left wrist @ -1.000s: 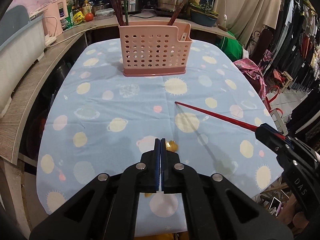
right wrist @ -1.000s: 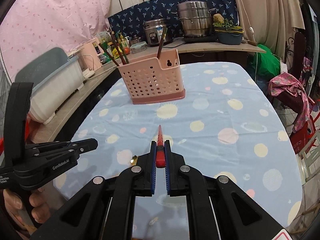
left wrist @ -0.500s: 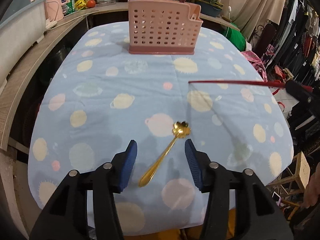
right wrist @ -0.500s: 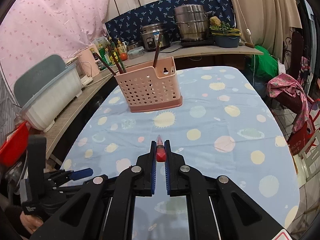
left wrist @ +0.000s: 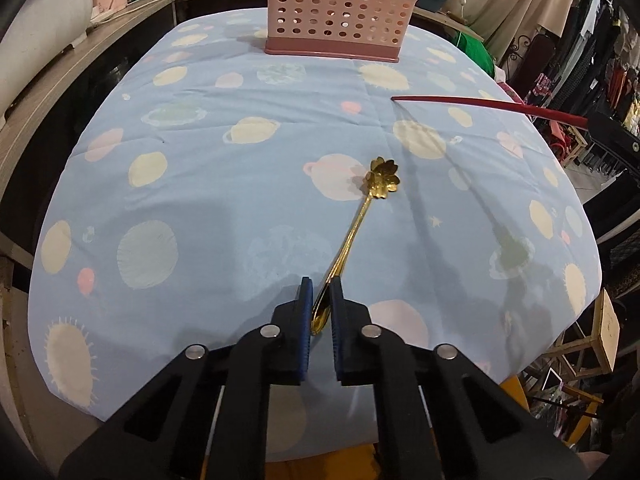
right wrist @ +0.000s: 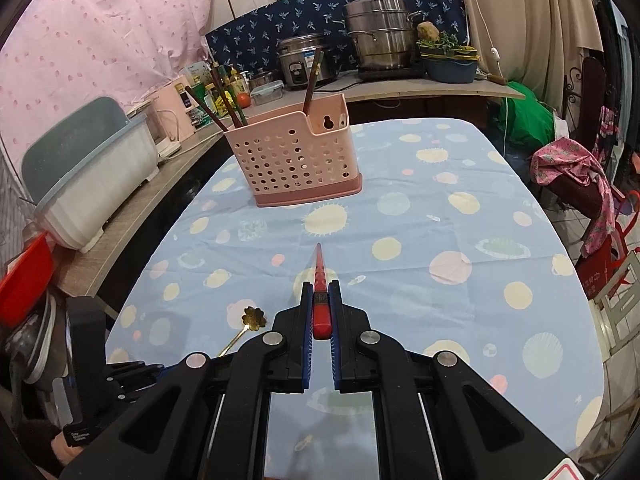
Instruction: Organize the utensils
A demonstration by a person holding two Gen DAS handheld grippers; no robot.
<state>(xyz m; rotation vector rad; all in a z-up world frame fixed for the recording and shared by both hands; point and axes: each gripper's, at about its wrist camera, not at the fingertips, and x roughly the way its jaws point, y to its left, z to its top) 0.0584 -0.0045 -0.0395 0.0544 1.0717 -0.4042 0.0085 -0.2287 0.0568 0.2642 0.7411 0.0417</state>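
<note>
A gold spoon (left wrist: 382,178) with a flower-shaped bowl lies on the blue planet-print tablecloth (left wrist: 208,184). Its handle end sits between the blue pads of my left gripper (left wrist: 321,296), whose jaws are closing and press on it. The spoon (right wrist: 254,317) also shows in the right wrist view, at the left. My right gripper (right wrist: 321,300) is shut on a red chopstick (right wrist: 319,268) that points forward above the cloth. That chopstick (left wrist: 480,103) comes in from the right in the left wrist view. A pink perforated utensil basket (right wrist: 292,156) stands at the far end and holds several dark chopsticks.
A wooden counter (right wrist: 160,184) runs along the left and back with a white-grey bin (right wrist: 92,184), a rice cooker (right wrist: 304,60) and a steel steamer pot (right wrist: 380,34). A wooden stool (left wrist: 592,340) and hanging clothes stand beyond the table's right edge.
My left gripper came down toward the table, opened wide over the gold spoon, then closed on its handle. The right gripper stayed put with the red chopstick.
</note>
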